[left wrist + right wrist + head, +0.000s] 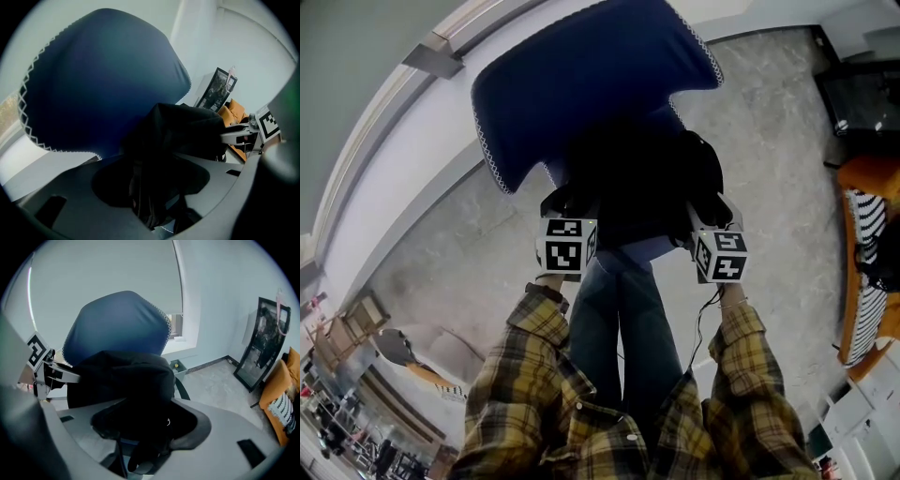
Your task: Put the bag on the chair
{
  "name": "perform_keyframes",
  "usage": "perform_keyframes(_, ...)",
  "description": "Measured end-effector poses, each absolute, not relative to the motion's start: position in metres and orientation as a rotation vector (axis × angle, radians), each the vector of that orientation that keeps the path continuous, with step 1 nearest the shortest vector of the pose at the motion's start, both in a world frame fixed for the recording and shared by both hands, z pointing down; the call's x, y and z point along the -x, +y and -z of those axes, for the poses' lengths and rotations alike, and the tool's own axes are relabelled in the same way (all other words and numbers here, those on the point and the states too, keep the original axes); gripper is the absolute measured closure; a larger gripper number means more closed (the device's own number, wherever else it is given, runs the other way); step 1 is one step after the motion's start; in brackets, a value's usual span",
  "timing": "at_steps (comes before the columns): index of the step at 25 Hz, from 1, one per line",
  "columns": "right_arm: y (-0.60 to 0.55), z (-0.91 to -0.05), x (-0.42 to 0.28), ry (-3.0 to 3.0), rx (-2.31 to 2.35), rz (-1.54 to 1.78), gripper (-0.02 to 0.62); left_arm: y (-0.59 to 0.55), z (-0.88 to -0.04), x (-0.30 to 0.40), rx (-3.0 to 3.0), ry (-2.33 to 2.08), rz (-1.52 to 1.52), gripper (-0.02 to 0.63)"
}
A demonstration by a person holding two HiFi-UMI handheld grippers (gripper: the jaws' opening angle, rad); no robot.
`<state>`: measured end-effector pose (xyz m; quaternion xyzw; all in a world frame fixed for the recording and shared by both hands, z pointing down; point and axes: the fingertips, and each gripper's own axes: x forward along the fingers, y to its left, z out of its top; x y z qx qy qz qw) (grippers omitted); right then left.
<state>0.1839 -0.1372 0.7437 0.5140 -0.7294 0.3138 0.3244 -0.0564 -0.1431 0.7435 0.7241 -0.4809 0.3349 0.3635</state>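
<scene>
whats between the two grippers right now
The black bag, sitting on the blue chair, lies between the left gripper and the right gripper; the head view shows it.

On seat of navy blue upholstered chair with white zigzag trim: black fabric bag. At bag's sides: left gripper, right gripper. Below: yellow plaid sleeves.

Left tongs and right tongs angle downward, jaws spread wide.
</scene>
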Motion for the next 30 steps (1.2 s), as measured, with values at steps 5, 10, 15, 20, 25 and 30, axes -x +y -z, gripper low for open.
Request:
perform_keyframes(5, -0.134, -0.724, -0.187, -1.923, -1.391, -0.835, 0.348, -0.142, -0.713, 0.054, -1.904, -1.255, -0.837, 0.368)
perform_keyframes(10, -0.141, -0.688, -0.189, -1.963, -1.447, -0.78, 0.348, -0.148, -0.685, 0.05, -1.93, -1.27, -0.78, 0.368)
perform_keyframes(15, -0.146, -0.631, -0.177, -2.05, -1.443, -0.677, 0.348, -0.152, -0.641, 0.038, -1.938, -1.258, -0.654, 0.368)
perform_keyframes(20, -0.161, -0.558, -0.158, -2.149, -1.456, -0.532, 0.348, -0.163, -0.572, 0.018, -2.058, -1.25, -0.578, 0.368)
perform_keyframes(25, -0.168, -0.477, -0.14, -2.278, -1.472, -0.494, 0.353, -0.174, -0.494, 0.003, -2.18, -1.252, -0.471, 0.37)
perform_keyframes(30, -0.166, -0.392, -0.125, -2.4, -1.508, -0.387, 0.403, -0.178, -0.414, 0.001, -2.283, -1.268, -0.334, 0.374)
